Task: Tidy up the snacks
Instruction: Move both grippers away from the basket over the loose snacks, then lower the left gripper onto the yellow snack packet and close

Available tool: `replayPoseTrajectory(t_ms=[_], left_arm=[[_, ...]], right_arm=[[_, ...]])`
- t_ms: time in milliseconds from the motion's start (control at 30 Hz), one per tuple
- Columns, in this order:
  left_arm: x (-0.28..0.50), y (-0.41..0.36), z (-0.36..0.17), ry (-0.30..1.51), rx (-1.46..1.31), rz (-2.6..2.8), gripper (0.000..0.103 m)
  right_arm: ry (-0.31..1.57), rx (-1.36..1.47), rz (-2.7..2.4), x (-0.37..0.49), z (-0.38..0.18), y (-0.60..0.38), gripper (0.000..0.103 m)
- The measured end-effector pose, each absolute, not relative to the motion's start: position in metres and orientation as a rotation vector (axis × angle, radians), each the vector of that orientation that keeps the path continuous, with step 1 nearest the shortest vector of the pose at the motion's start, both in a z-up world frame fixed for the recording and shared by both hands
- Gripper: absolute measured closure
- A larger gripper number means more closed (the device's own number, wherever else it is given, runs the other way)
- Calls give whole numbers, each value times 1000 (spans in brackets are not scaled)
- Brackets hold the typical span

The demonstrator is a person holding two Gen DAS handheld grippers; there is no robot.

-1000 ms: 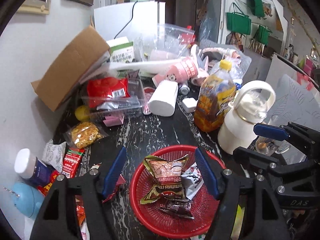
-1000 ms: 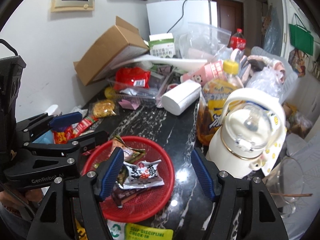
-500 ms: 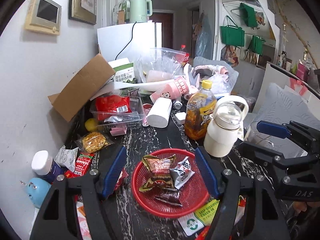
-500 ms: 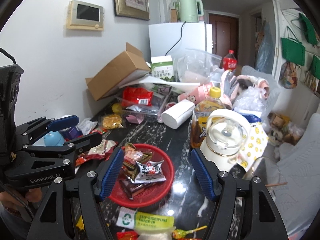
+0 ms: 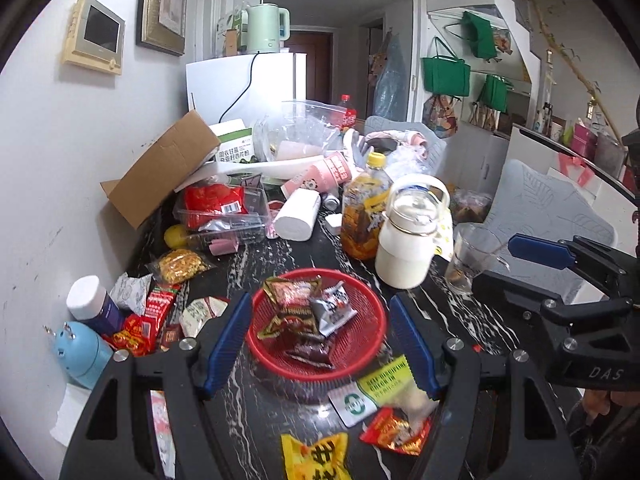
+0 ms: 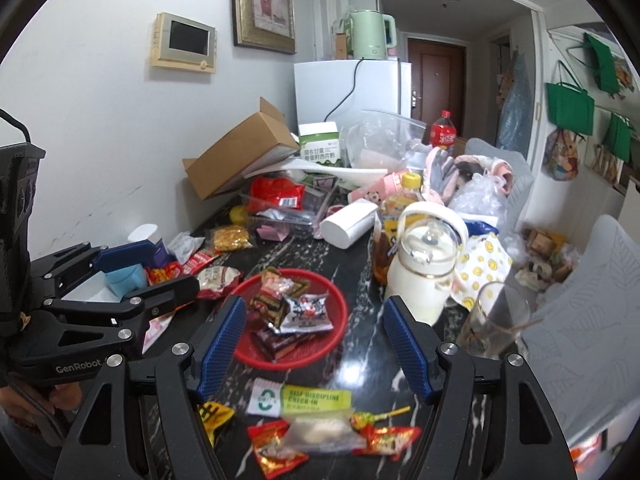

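While both grippers hang above the near edge of the worktop [image 5: 280,256] with nothing between their jaws, you have a clear look at what is left to gather. Start at the left edge: your left gripper [image 5: 318,344] has its jaws spread and empty, and just beyond its left finger lies a loose heap of red packets [image 5: 138,330] beside a white-capped bottle [image 5: 90,306], with a pale crinkled packet [image 5: 200,310] close to the basket. Farther back sits a clear bag of yellow snack [image 5: 180,266].

In the middle stands the red basket [image 6: 340,300], already holding a few wrapped snacks; that is where the rest probably belong. Come down on one packet at a time, pinching across a flat crimped end, because foil tends to slide under a shallow grip.

Along the near edge lie a yellow packet [image 5: 314,456], a white-and-green sachet [image 6: 300,398] with a lollipop [image 6: 372,416] beside it, and red wrappers [image 6: 276,446]. These are nearest, so take them first.

On the right, your right gripper [image 6: 312,348] is likewise spread and empty. Keep it clear of the white jug [image 6: 420,280] and the glass [image 6: 496,320], both standing near the basket's right side and easy to knock.
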State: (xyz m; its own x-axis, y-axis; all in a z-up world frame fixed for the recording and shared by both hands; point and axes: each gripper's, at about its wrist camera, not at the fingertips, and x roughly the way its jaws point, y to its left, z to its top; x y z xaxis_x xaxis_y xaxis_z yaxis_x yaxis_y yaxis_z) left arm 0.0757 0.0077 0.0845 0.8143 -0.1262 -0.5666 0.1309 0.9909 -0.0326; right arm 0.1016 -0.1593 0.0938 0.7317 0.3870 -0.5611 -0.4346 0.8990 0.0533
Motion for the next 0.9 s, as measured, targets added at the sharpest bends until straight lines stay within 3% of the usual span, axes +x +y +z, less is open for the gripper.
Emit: replayPoseTrajectory(t_ms=[900], left_arm=[[13,19,47,702,-47,-183,33]], right_arm=[[745,-45,472,37,32,-160,31]])
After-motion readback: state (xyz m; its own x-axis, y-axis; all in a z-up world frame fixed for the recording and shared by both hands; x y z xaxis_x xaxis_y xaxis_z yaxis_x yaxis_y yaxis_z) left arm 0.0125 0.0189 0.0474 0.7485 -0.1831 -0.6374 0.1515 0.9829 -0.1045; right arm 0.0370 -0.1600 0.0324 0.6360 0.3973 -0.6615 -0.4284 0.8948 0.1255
